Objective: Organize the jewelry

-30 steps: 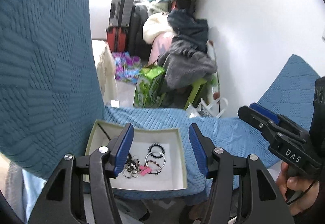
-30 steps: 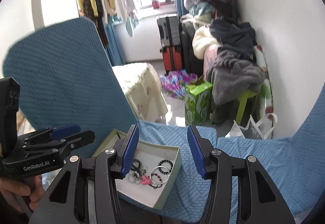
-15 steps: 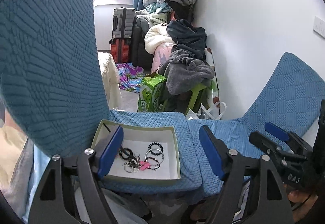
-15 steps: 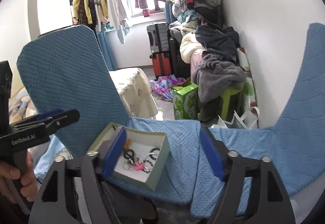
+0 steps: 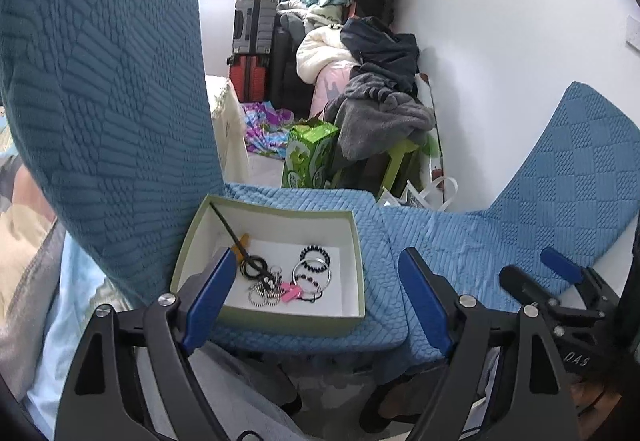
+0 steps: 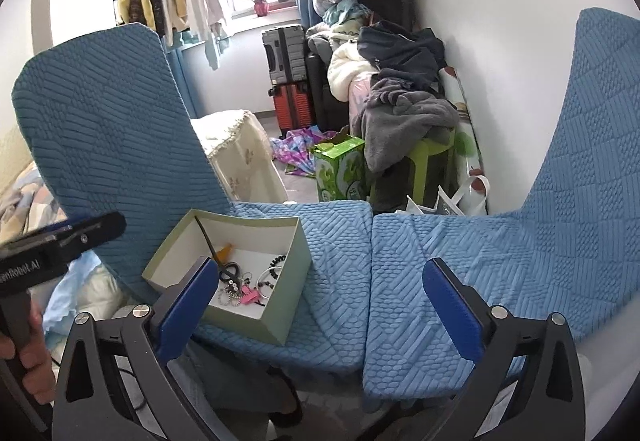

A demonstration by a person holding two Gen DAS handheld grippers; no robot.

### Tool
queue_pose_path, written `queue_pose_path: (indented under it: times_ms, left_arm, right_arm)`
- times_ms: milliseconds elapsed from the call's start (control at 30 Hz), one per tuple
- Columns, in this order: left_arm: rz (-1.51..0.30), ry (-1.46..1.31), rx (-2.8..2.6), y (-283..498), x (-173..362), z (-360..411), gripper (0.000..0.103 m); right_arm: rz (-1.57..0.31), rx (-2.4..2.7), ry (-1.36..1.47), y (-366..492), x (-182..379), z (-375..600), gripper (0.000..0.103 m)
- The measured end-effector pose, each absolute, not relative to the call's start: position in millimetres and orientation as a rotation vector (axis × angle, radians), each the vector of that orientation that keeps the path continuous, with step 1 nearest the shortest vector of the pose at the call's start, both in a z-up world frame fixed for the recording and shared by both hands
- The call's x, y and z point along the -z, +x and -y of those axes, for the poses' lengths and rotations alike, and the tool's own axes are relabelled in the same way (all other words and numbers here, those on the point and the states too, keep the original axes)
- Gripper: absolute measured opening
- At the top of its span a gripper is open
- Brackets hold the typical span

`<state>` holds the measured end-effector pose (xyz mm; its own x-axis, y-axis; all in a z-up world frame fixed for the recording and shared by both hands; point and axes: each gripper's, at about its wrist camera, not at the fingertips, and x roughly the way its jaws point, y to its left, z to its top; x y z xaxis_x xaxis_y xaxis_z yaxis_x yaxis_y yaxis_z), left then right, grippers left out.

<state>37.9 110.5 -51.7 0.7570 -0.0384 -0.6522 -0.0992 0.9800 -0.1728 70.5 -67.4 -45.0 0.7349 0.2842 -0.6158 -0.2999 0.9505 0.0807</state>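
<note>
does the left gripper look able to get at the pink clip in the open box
Probably yes: the left gripper, whose jaws have just been opening, holds nothing, and the lidless pale green box sits just ahead. The pink clip lies tangled among rings.

Open box (image 5: pixel 192 245) rests on the left chair seat (image 5: pixel 372 241), against its backrest (image 5: pixel 100 101); jewelry (image 5: pixel 286 275) lies inside. A second seat (image 6: pixel 440 281) adjoins on the right. Suitcases (image 6: pixel 286 53) stand behind.
</note>
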Motion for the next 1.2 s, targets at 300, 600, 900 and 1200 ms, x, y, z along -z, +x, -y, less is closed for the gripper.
queue_pose_path:
  times_ms: [300, 600, 900, 1200]
  left_arm:
    - [-0.732, -0.205, -0.037, 36, 57, -110, 0.083]
    - [-0.758, -0.197, -0.051, 37, 61, -110, 0.083]
    - [-0.771, -0.184, -0.066, 39, 64, -110, 0.083]
    - [-0.8, -0.188, -0.086, 43, 72, -110, 0.083]
  right_arm:
    - [-0.694, -0.325, -0.032, 68, 52, 63, 0.103]
    - [-0.704, -0.309, -0.02, 69, 55, 66, 0.103]
    - [-0.709, -0.302, -0.014, 68, 54, 68, 0.103]
    - [-0.712, -0.296, -0.014, 66, 56, 70, 0.103]
